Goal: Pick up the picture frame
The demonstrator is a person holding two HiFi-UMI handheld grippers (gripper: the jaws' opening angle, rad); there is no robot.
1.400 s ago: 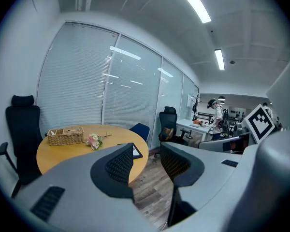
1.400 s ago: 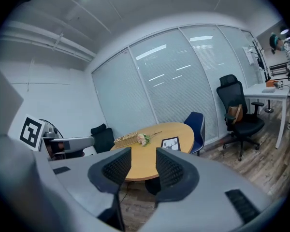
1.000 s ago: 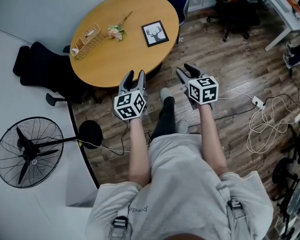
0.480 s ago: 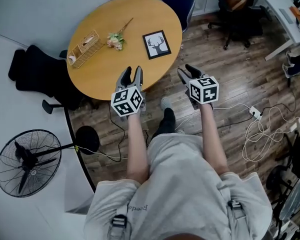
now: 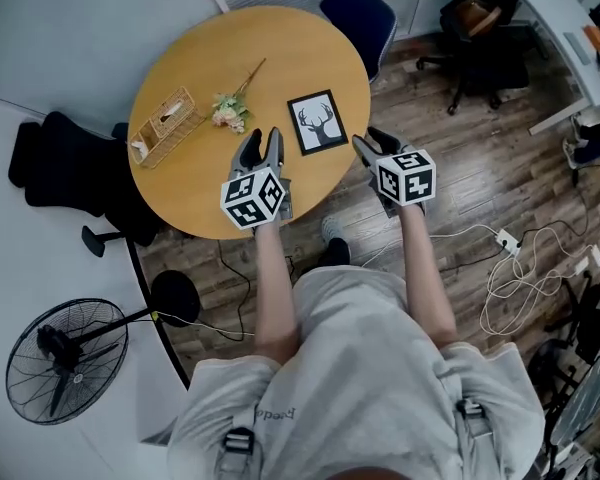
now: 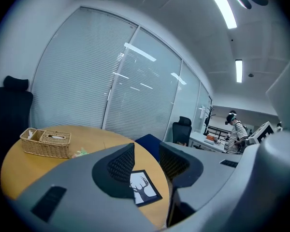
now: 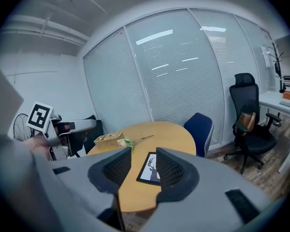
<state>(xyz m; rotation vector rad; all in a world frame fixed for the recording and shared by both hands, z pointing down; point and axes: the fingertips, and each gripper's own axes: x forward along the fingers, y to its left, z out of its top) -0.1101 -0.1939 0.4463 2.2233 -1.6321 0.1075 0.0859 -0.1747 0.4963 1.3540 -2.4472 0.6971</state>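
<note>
The picture frame [image 5: 317,122] is seen lying flat on the round table [image 5: 210,183], near its rim, just ahead of both grippers and between them. The left gripper [image 5: 263,140] is held wide but is closing, with nothing between its jaws. The right gripper [image 5: 370,140] is held apart and empty. The frame is probably best taken by one edge, so a low approach is advised.

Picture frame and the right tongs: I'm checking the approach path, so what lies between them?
Nothing: only bare tabletop separates the right tongs from the picture frame, as the head view and the right gripper view both show.
</note>
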